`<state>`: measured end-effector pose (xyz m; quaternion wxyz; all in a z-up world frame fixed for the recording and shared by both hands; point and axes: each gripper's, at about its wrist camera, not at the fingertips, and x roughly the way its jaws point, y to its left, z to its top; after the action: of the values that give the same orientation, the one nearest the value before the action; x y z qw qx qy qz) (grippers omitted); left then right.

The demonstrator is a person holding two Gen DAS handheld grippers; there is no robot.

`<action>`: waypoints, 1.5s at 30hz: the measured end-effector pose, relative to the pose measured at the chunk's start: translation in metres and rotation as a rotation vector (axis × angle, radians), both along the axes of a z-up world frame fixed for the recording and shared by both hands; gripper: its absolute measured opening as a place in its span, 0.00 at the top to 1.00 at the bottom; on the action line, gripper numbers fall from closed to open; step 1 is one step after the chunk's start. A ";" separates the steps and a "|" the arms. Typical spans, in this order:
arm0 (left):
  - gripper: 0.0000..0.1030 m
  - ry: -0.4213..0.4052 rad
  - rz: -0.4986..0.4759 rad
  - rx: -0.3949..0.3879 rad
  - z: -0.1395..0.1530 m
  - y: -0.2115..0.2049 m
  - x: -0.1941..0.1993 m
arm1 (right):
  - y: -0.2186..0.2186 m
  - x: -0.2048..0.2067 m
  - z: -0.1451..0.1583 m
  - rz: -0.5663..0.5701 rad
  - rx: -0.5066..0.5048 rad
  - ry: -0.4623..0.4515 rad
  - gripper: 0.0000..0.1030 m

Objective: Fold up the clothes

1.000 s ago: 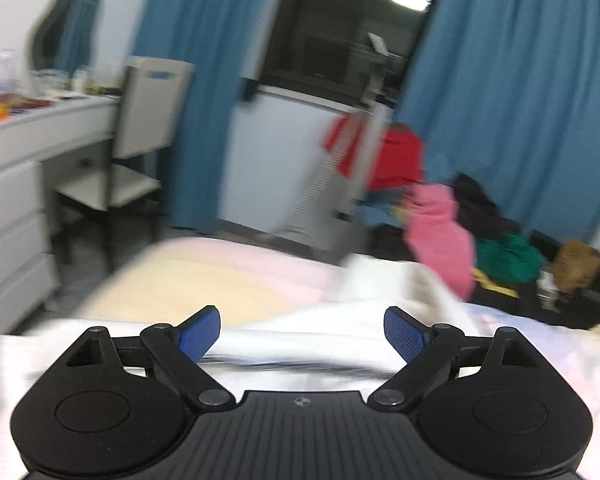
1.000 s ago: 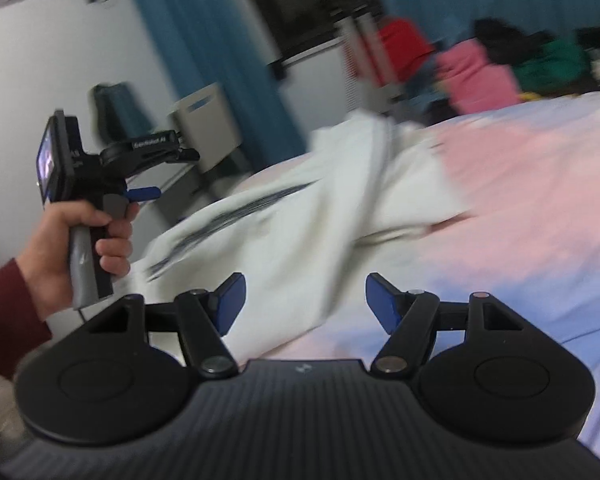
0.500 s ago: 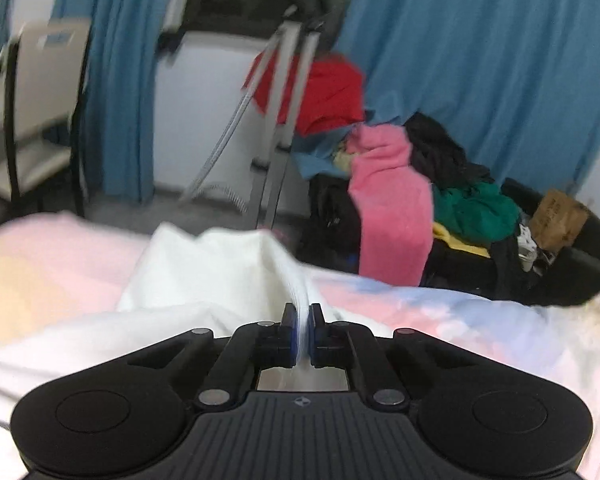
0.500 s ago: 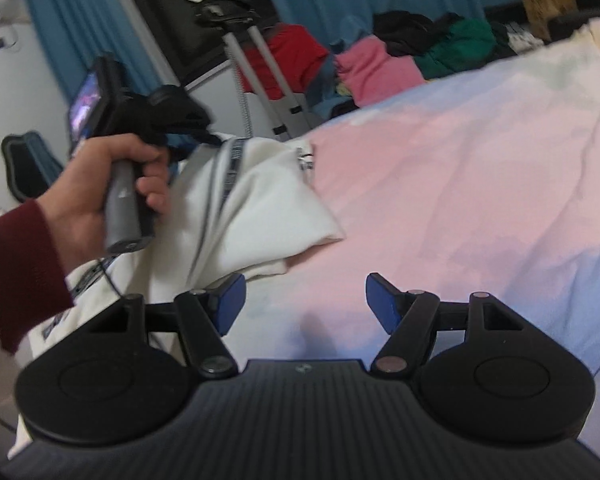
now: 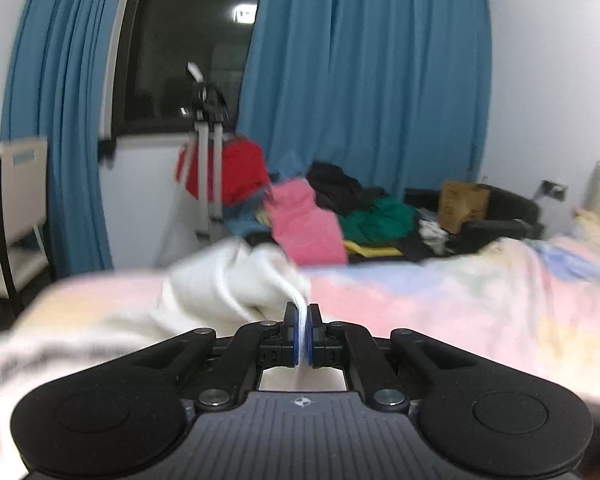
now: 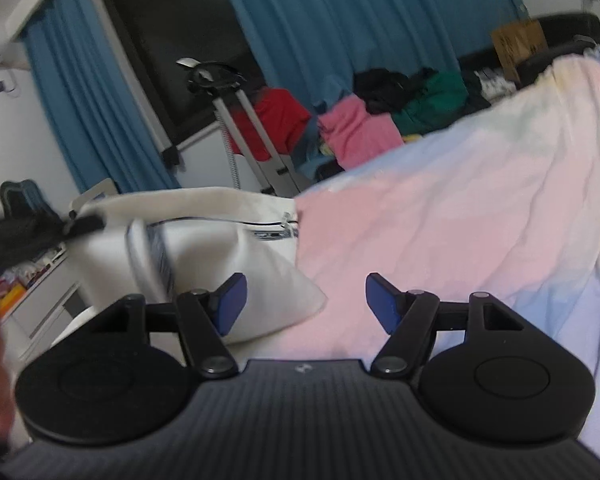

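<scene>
left gripper (image 5: 303, 334) pinches what looks like white garment (image 5: 228, 284) edge.

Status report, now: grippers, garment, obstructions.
Left gripper shut on white garment. Right gripper open, empty, above bedsheet. Nothing blocking.

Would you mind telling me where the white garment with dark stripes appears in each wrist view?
Left wrist: white garment lies centre-left on the bed, pinched by the left gripper.
Right wrist: it is left of centre, beyond the open right gripper.
Shared landmark: pink cloth.
</scene>
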<state>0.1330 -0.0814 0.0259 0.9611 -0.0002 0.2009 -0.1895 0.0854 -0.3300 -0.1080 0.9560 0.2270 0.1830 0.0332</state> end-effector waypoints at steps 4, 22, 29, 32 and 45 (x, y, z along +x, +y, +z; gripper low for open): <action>0.97 0.038 -0.011 -0.010 -0.024 0.021 -0.056 | 0.007 -0.009 0.010 0.076 0.030 -0.025 0.43; 0.97 0.223 -0.051 -0.262 -0.079 0.073 -0.011 | 0.045 0.222 0.009 0.064 0.278 0.318 0.56; 0.97 0.279 -0.083 -0.319 -0.114 0.080 0.027 | 0.055 0.281 -0.017 0.012 0.207 0.387 0.94; 0.97 0.272 -0.098 -0.352 -0.116 0.082 0.033 | 0.047 0.271 -0.001 -0.016 0.161 0.307 0.94; 0.91 0.029 -0.322 -0.239 -0.078 0.040 -0.004 | -0.115 0.114 0.070 -0.411 0.090 -0.155 0.94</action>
<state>0.1292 -0.0414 -0.0525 0.9085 -0.0848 0.1882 -0.3633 0.1990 -0.4451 -0.0380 0.9428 0.2985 0.0571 -0.1367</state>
